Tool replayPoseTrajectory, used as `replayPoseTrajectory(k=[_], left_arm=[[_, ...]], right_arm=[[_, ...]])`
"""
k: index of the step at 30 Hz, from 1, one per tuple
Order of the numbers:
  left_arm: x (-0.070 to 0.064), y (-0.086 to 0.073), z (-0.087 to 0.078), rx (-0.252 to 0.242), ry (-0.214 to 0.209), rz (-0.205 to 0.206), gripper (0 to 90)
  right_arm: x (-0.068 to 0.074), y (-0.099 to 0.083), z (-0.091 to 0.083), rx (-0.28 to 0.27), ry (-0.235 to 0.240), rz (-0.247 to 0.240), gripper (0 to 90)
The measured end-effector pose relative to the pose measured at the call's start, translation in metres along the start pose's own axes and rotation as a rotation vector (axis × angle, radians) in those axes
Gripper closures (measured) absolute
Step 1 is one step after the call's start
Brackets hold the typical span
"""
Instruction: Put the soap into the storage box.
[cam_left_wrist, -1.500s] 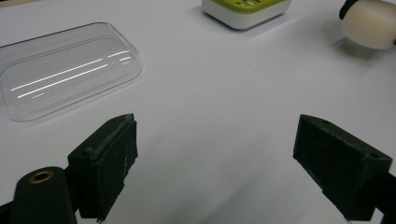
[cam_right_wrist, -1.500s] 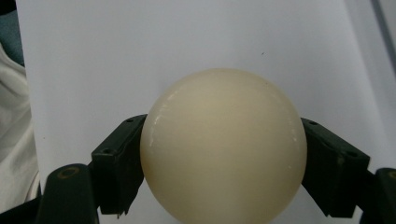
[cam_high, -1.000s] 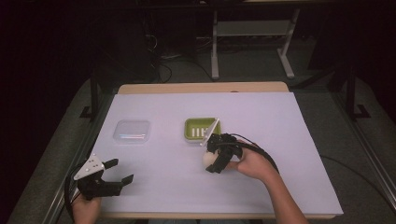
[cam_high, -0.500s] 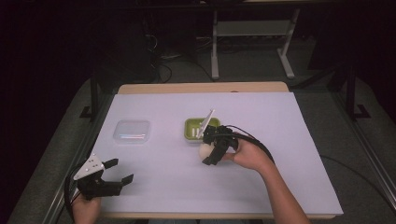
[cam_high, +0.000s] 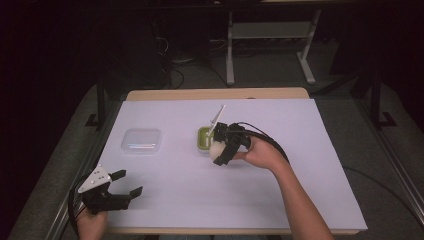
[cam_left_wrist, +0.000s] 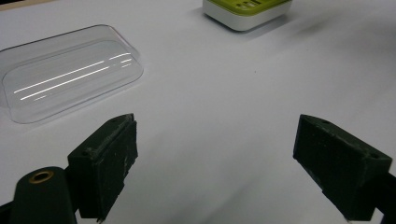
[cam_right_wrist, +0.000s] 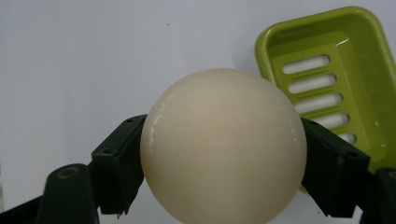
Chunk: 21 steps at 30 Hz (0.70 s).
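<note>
a cream-white ball (cam_right_wrist: 223, 148) is pinched between the two jaws of the right gripper (cam_high: 220, 152), held just above the white table sheet (cam_high: 280, 120) at the near edge of the green slotted soap dish (cam_right_wrist: 336, 88), which is seen right behind the ball in the right gripper view. the left gripper (cam_high: 126, 186) is held low at the near left corner of the table with its jaws spread wide and nothing between them. a clear plastic lid (cam_left_wrist: 70, 81) is seen lying flat on the sheet ahead of it, well apart from the dish (cam_left_wrist: 247, 11).
</note>
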<state>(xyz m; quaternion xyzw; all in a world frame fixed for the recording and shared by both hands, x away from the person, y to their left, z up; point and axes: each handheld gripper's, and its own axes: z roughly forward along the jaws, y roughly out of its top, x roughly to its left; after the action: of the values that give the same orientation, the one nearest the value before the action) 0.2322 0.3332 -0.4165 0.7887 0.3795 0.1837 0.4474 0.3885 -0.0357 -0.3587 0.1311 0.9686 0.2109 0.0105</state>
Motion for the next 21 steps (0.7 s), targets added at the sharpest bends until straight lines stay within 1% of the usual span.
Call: replayPoseTrajectory(k=[3,5,7,8,10,13,16,17,18,20,21], left_arm=[[0.000,0.000,0.000,0.004,0.002,0.002,13.0],[0.001,0.000,0.000,0.003,0.004,0.001,13.0],[0.001,0.000,0.000,0.002,0.005,0.004,13.0],[0.001,0.000,0.000,-0.001,0.006,-0.004,13.0],[0.002,0.000,0.000,0.006,0.006,0.004,13.0],[0.002,0.000,-0.001,0.006,0.006,0.009,13.0],[0.002,0.000,0.000,0.009,0.006,0.012,13.0],[0.001,0.000,0.000,0.007,0.006,0.009,13.0],[0.001,0.000,0.000,0.007,0.005,0.010,13.0],[0.001,0.000,0.000,0.004,0.004,0.008,13.0],[0.001,0.000,0.000,0.004,0.003,0.007,13.0]], right_arm=[[-0.007,0.004,0.000,0.005,0.009,0.008,22.3],[-0.012,0.007,0.000,0.012,0.003,0.007,22.3],[-0.016,0.010,0.000,0.008,0.009,0.015,22.3],[-0.018,0.012,0.000,0.010,0.004,0.012,22.3],[-0.021,0.015,0.000,0.016,-0.005,0.010,22.3],[-0.028,0.018,-0.001,-0.011,0.004,0.021,22.3],[-0.034,0.021,-0.001,-0.002,-0.011,0.030,22.3],[-0.037,0.022,-0.001,-0.005,-0.011,0.026,22.3],[-0.038,0.023,-0.001,-0.006,-0.010,0.035,22.3],[-0.043,0.024,0.000,-0.021,-0.010,0.043,22.3],[-0.046,0.024,0.000,-0.028,-0.006,0.056,22.3]])
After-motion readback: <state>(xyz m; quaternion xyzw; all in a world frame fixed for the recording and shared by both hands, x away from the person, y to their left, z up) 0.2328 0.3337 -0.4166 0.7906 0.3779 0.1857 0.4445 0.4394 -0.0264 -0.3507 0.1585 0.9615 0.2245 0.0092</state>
